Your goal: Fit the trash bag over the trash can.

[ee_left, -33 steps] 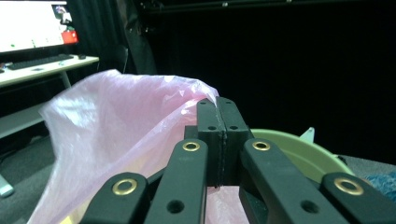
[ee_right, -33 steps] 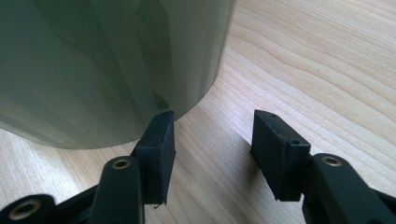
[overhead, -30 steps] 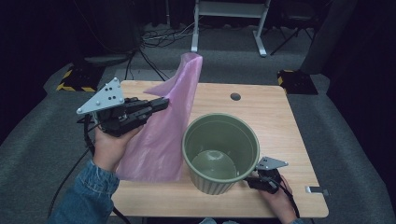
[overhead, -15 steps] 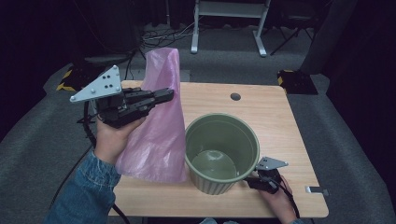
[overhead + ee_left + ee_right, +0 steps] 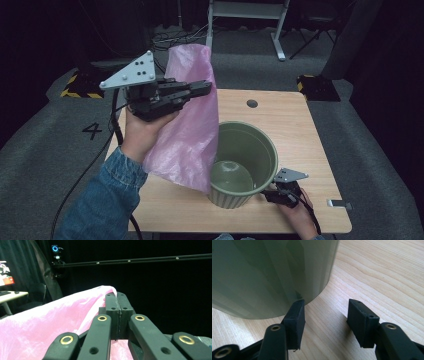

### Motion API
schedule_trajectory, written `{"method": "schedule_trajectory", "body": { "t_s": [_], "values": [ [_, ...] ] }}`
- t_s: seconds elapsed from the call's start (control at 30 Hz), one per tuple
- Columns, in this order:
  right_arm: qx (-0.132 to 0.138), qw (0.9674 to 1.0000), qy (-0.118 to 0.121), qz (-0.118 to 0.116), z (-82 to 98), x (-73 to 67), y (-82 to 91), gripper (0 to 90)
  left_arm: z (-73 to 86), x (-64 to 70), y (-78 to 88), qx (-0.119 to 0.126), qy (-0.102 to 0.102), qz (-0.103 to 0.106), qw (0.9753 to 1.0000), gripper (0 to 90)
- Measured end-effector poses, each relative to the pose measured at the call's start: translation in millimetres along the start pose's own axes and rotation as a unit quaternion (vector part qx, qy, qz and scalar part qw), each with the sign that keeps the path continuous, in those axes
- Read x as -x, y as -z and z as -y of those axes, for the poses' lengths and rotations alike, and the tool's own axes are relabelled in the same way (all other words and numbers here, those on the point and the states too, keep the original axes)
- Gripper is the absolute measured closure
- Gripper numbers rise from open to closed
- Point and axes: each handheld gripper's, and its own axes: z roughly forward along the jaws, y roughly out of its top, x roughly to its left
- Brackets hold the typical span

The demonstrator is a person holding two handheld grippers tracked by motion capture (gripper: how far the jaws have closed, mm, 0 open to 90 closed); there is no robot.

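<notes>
Here, the left hand-held gripper [image 5: 202, 89], jaws clamped on a thin pink plastic bag [image 5: 192, 135], holds it raised above the light wooden desk [image 5: 300, 130]. The bag's lower end drapes against the rim of a ribbed green plastic pot [image 5: 243, 162]; whether any has gone inside is hard to tell. The right hand-held gripper [image 5: 324, 315] rests beside the pot's base, jaws apart, empty. Lining the pot looks barely begun.
</notes>
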Motion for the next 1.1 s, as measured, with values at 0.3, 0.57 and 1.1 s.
{"method": "schedule_trajectory", "body": {
  "t_s": [0.3, 0.57, 1.1],
  "values": [
    [0.000, 1.0000, 0.002, -0.001, 0.2, -0.1, 0.1, 47.8, -3.6, 1.6, -30.4, -0.002, -0.006, 0.013, 0.9999, 89.5],
    [-0.001, 1.0000, 0.002, -0.001, 0.2, -0.2, 0.2, 47.6, 10.8, -0.7, -57.9, -0.030, -0.010, 0.010, 0.9995, 89.5],
    [-0.001, 1.0000, 0.002, -0.002, 0.2, -0.2, 0.3, 47.3, 32.4, -19.3, -52.4, -0.069, -0.018, -0.015, 0.9973, 89.5]
  ]
}}
